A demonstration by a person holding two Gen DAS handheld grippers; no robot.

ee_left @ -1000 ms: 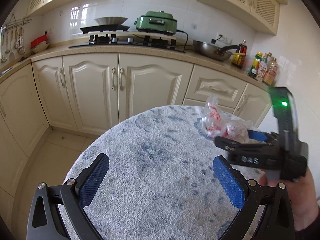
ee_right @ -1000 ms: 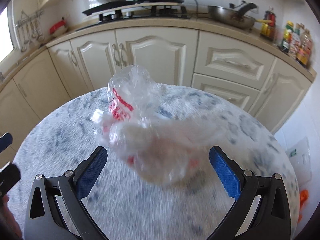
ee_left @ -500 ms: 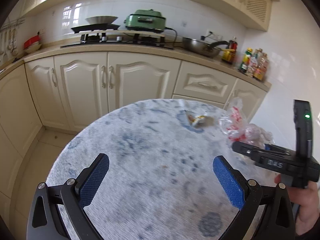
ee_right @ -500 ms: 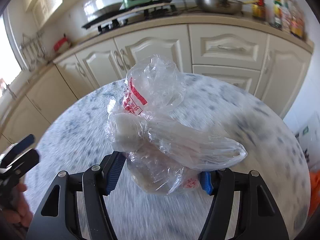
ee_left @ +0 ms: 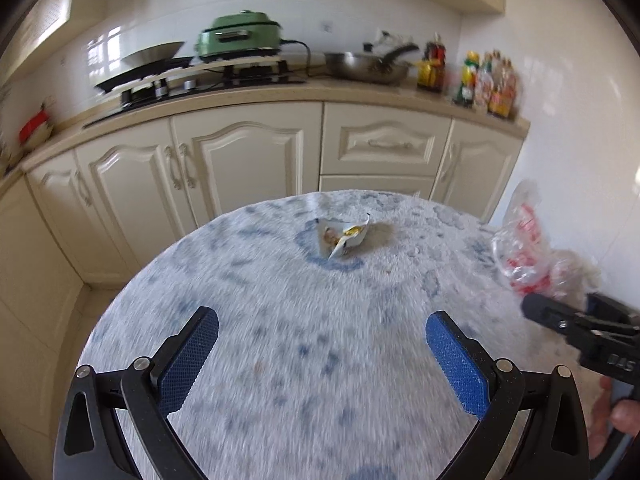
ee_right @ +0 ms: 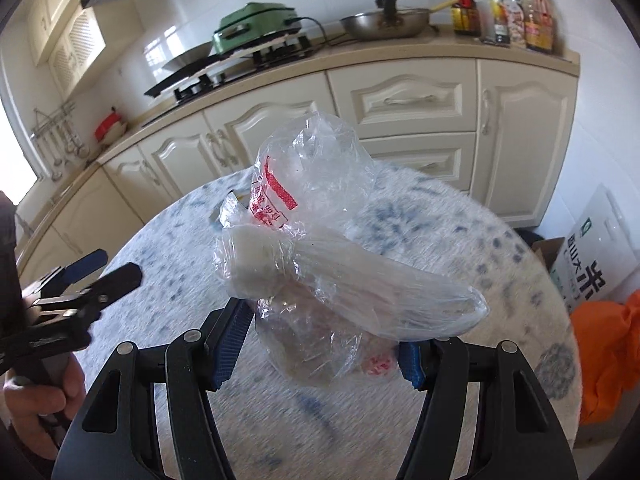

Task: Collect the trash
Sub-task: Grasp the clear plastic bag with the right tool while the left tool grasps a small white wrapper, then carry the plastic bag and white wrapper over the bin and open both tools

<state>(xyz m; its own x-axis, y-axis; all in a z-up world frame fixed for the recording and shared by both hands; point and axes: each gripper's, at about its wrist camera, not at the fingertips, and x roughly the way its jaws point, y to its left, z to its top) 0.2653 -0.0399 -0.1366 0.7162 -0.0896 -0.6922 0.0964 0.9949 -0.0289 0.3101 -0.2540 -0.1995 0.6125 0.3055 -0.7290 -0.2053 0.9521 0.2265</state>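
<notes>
A crumpled clear plastic bag (ee_right: 320,264) with red print is lifted above the round table (ee_right: 460,240), and my right gripper (ee_right: 320,344) is shut on its lower part. From the left wrist view the same bag (ee_left: 528,256) hangs at the far right, off the table's edge, with the right gripper (ee_left: 560,316) under it. My left gripper (ee_left: 320,344) stands open over the near side of the table (ee_left: 280,380) with nothing between its fingers. A small torn white and yellow wrapper (ee_left: 344,236) lies on the table beyond it.
Cream kitchen cabinets (ee_left: 248,168) curve behind the table, with a stove, a green cooker (ee_left: 240,36), a pan (ee_left: 368,66) and bottles (ee_left: 488,84) on the counter. An orange bag (ee_right: 604,344) and a cardboard box (ee_right: 592,256) sit on the floor right of the table.
The right gripper closed on the plastic bag, lifted it and carried it to the table's right side. That uncovered the small wrapper. The left gripper swung right and stayed open.
</notes>
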